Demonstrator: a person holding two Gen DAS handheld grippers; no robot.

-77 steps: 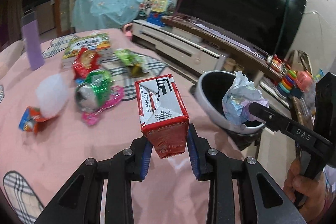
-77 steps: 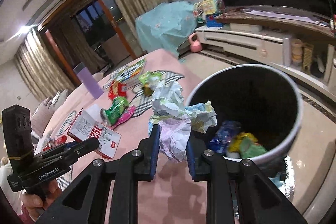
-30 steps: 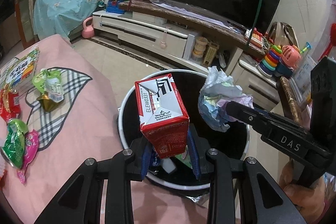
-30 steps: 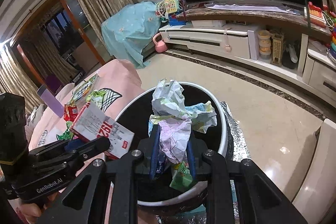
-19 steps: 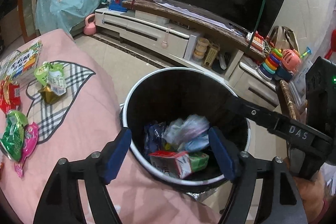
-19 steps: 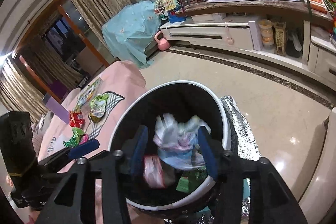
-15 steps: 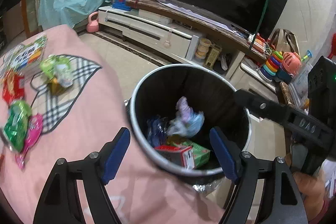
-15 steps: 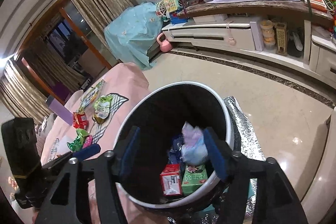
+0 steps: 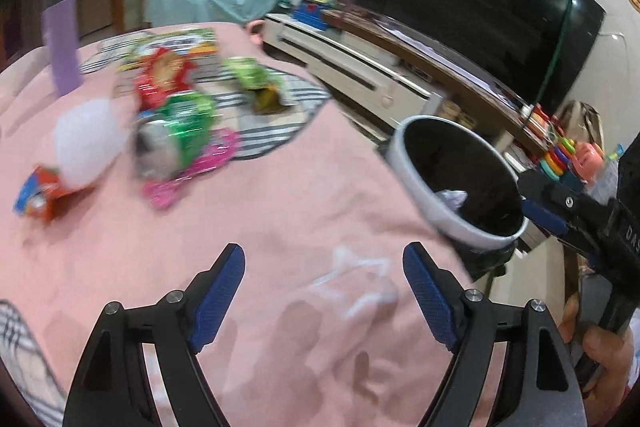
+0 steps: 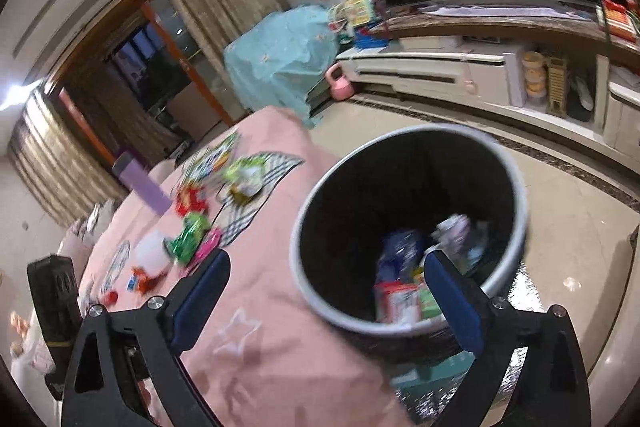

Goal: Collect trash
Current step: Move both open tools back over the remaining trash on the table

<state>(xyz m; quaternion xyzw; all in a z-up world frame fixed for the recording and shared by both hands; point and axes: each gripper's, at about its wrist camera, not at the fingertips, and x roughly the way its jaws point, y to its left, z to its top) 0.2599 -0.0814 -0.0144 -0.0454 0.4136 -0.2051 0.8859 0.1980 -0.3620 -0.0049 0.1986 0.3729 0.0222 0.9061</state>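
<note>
The left gripper (image 9: 323, 269) and right gripper (image 10: 326, 275) have just spread, empty; the bin (image 10: 304, 227) stands upright, mouth up, at the table's (image 9: 280, 207) edge.

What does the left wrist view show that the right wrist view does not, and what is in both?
Only the left wrist view shows the right gripper from outside, by the bin's far side, and the hand holding it. Only the right wrist view looks down into the trash bin, showing the red carton and crumpled paper at its bottom. Both show the pink tablecloth, the remaining wrappers and open, empty jaws.
</note>
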